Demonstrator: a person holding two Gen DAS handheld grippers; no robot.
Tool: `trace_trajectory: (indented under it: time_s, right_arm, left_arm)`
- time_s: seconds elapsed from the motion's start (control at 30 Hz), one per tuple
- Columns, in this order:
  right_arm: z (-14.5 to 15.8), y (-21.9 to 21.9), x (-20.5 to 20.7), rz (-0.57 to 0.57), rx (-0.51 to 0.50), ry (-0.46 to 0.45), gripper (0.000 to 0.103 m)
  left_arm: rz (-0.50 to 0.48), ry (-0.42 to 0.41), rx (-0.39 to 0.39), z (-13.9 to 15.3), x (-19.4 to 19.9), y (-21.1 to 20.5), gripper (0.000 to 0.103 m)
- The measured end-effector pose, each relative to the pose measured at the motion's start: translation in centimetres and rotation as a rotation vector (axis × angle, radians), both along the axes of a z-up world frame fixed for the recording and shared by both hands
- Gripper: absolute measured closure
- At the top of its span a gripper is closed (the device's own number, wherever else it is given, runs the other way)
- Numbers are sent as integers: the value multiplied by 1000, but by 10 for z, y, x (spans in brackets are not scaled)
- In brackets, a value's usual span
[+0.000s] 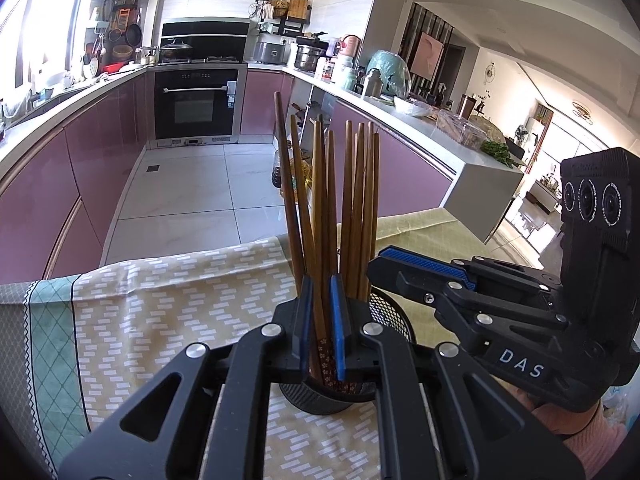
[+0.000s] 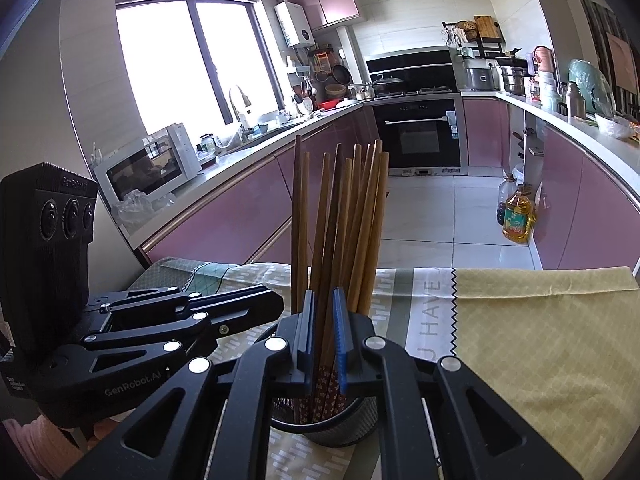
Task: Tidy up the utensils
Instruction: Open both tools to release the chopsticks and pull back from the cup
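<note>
Several brown wooden chopsticks [image 1: 356, 208] stand upright in a black mesh holder [image 1: 316, 394] on a patterned tablecloth. My left gripper [image 1: 321, 332] is shut on chopsticks just above the holder's rim. My right gripper [image 2: 323, 340] is shut on chopsticks [image 2: 340, 220] from the other side, above the same holder [image 2: 340, 424]. Each gripper shows in the other's view: the right one [image 1: 384, 264] at the right, the left one [image 2: 276, 300] at the left.
The table [image 1: 168, 312] carries a yellow-white patterned cloth and a plain yellow cloth [image 2: 540, 344]. Beyond the table edge lie a tiled kitchen floor, pink cabinets, an oven [image 2: 420, 136] and oil bottles [image 2: 518, 216] on the floor.
</note>
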State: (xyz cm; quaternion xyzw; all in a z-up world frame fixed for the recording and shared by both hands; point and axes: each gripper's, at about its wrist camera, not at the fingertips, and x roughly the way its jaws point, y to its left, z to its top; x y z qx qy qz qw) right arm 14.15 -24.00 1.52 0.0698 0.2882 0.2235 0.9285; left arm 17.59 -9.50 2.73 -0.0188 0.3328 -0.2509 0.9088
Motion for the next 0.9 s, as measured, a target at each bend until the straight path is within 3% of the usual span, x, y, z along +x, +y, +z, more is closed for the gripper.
trace_trajectory:
  time_s: [0.17,0.3,0.47,0.53,0.73,0.9]
  right_arm:
    - [0,-1,-5,-4,2,-11,84]
    - [1,-5,-14,-15,-5,-27,78]
    - [3,-7,-31,-39,-30,-72,56]
    - [4,-8,-37,-55,-42,-93,41]
    - [-2,-8,-58,-86,-63,-135,19]
    - [-5,4,-79,-92,-107,-185,6]
  left_arm:
    - [13,-10,-10,0,-8,9,90]
    - [54,-55,0,2,-20,18,70]
    - [129,-129,23,5,-43,37,47]
    - [154,-149,26,7,-51,46,34]
    - [224,-207,53,5,-81,65,6]
    - [289,-265,84,3,-106,77,6]
